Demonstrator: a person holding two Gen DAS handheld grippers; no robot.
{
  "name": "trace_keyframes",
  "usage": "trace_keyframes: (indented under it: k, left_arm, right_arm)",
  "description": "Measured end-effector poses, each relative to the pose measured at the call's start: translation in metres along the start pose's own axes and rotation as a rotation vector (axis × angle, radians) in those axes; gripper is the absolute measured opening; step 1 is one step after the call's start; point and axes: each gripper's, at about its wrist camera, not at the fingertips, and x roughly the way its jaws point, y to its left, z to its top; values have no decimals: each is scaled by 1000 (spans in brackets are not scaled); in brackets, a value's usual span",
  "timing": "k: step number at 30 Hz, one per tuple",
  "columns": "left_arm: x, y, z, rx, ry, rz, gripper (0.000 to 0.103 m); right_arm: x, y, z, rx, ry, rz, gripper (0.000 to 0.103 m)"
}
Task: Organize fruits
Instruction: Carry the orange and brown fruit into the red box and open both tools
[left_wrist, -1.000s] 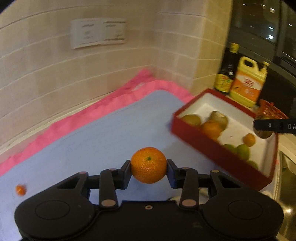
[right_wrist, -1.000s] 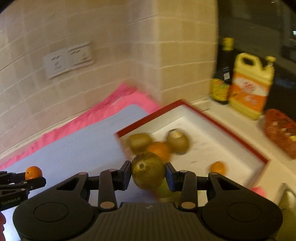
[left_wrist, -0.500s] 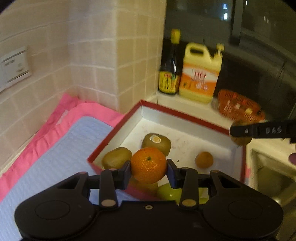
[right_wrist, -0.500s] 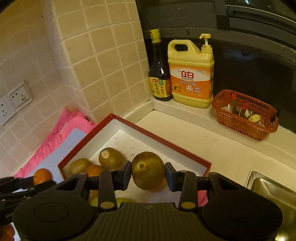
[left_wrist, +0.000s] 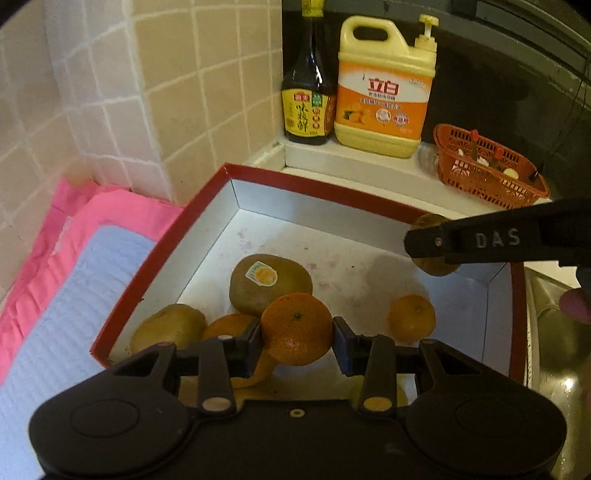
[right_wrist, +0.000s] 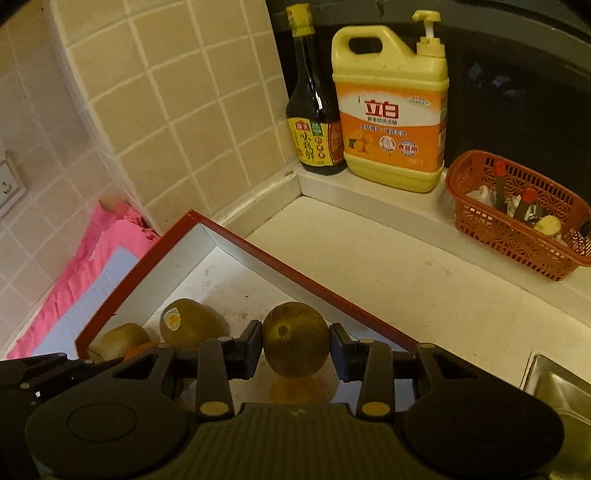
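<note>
Two fruits hang over the red box (left_wrist: 155, 254) at once: the left hand-held gripper (left_wrist: 297, 334) clamps a mandarin (left_wrist: 297, 328), the right hand-held gripper (right_wrist: 295, 345) a brownish-green kiwifruit (right_wrist: 295, 339). A second ago both were out over the blue mat (left_wrist: 74, 314), beside the box; now the left one is above the near-left cluster, where a stickered kiwifruit (left_wrist: 271, 282), a second kiwifruit (left_wrist: 168, 326) and another mandarin (left_wrist: 412, 317) already lie. The right one hovers by the box's far right rim, near the sink (right_wrist: 561, 387). With both loads above the box, release looks imminent. A soy sauce bottle (right_wrist: 314, 110), detergent jug (right_wrist: 391, 103) and orange basket (right_wrist: 517, 221) line the bench ledge (right_wrist: 369, 192).
</note>
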Motion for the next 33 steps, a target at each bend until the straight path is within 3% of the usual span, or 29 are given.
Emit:
trace_keyframes:
  k: [20,28,33]
  left_arm:
    - [13,-7,2,41,17,-35,48]
    - [31,-14,0,40,39,-42,48]
    - [47,-5,-8,5,89,-60,49]
  right_arm:
    - [23,-4,-1,18,31,-19,41]
    - [41,-18,-2,135,84,6,41]
    - [49,-16,-3,143,104,-16,41]
